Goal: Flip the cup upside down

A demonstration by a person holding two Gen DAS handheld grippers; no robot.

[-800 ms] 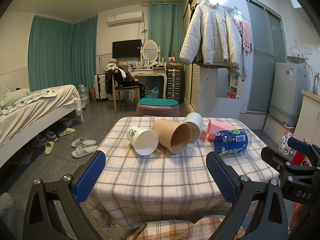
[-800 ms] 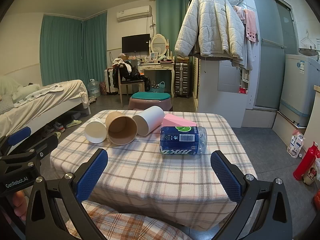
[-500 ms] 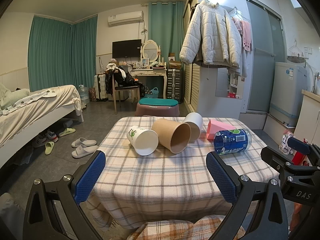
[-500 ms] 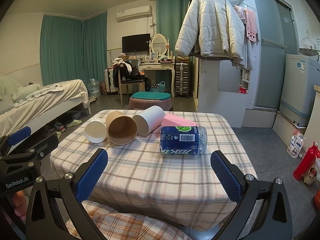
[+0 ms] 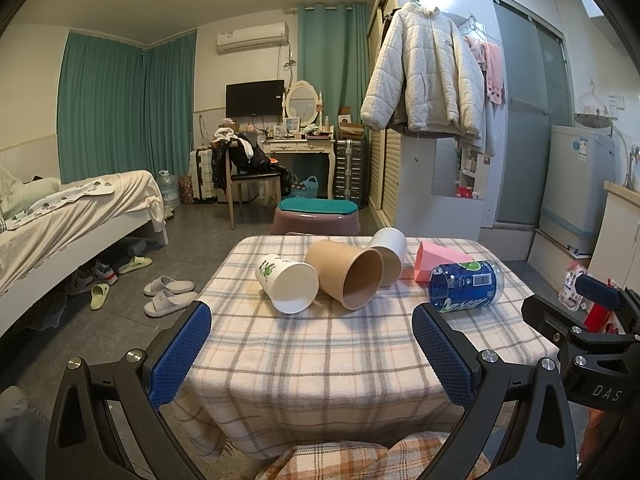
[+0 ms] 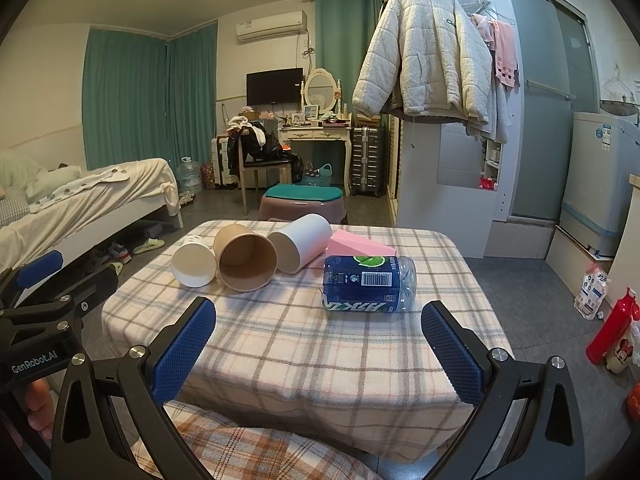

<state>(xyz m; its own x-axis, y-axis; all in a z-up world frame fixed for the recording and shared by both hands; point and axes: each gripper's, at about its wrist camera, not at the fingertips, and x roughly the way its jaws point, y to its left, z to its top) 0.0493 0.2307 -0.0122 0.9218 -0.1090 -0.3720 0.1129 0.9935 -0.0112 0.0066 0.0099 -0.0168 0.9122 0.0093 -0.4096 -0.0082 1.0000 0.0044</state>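
Both tongs, left gripper (image 5: 311, 354) and right gripper (image 6: 318, 349), stood wide open and empty above the table's (image 5: 320, 360) near edge. Three cups lay on their sides, touching in a row: printed cup (image 5: 286, 282), brown cup (image 5: 346, 278), white cup (image 5: 387, 254). Beside them lay a bottle (image 5: 466, 285) and a pink block (image 5: 434, 262).

Bare plaid tablecloth (image 5: 320, 360) straight ahead of both wide-open claws. Beyond it, three tipped paper cups touch in a row: white printed (image 5: 286, 282), brown kraft (image 5: 346, 276), plain white (image 5: 388, 250). Blue-labelled plastic bottle (image 6: 368, 284) on its side blocks right claw's (image 6: 320, 344) line.
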